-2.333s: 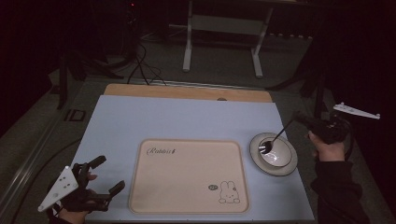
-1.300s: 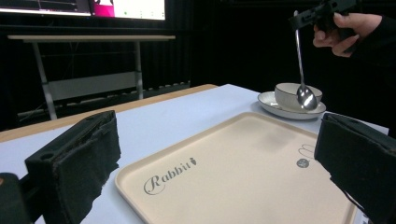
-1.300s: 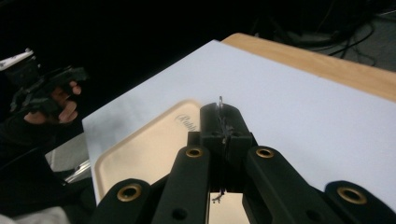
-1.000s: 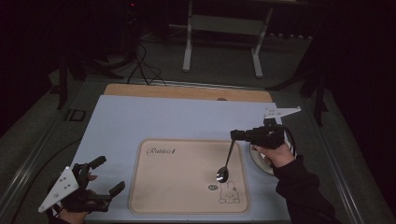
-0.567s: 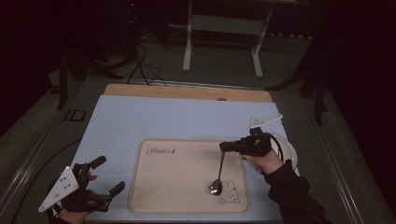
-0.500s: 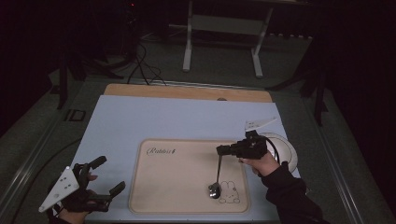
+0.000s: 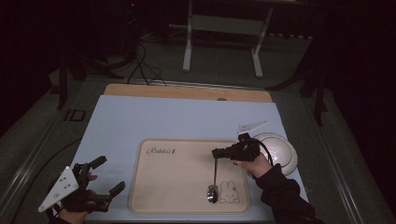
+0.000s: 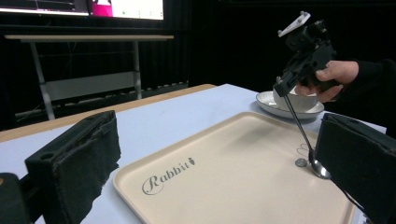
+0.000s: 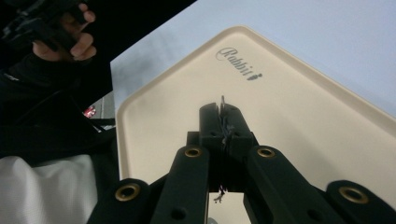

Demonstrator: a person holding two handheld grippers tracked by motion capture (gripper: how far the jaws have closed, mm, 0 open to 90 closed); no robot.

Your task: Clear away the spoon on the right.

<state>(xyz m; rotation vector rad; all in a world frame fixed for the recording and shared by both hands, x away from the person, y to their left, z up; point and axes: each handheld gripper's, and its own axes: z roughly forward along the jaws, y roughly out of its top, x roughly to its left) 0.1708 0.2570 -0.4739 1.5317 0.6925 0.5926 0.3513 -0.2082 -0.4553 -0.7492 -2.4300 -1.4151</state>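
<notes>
Your right gripper [image 7: 215,153] pinches the handle of the slim metal spoon [image 7: 214,179]. Its bowl rests on the cream rectangular plastic tray [image 7: 182,177], lower right of the high view, by the rabbit print. Judging by that, placing looks nearly done; only release left. Your left gripper [image 7: 105,175] sits spread and empty, lower left. Round white bowl [image 7: 280,151] just right of your hand; open tray to the left.

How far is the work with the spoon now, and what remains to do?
Done: the spoon is out of the bowl and over the tray. In hand: the right claw grips its handle, bowl end touching the tray. Left, probably: release. The left claw sits open.
</notes>
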